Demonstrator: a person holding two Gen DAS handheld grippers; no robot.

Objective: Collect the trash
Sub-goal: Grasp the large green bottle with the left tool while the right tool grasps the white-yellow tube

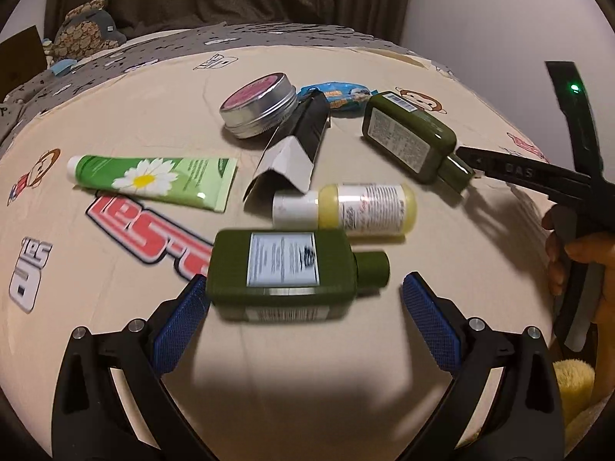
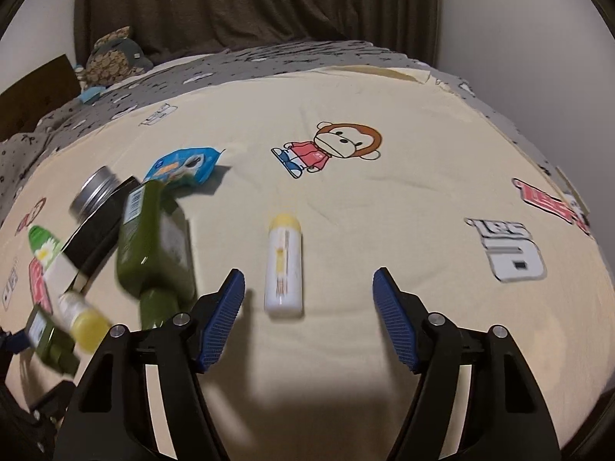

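Left wrist — green bottle [image 1: 280,269] between spread tongs [image 1: 303,307], untouched.

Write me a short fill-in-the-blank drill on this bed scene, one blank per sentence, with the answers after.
1. The green tube has a white ____ printed on it.
2. The round tin has a ____ top.
3. Both left tongs and right tongs stand ____, gripping nothing.
4. The small white bottle between the right tongs has a ____ cap.

Answers: daisy; pink; open; yellow
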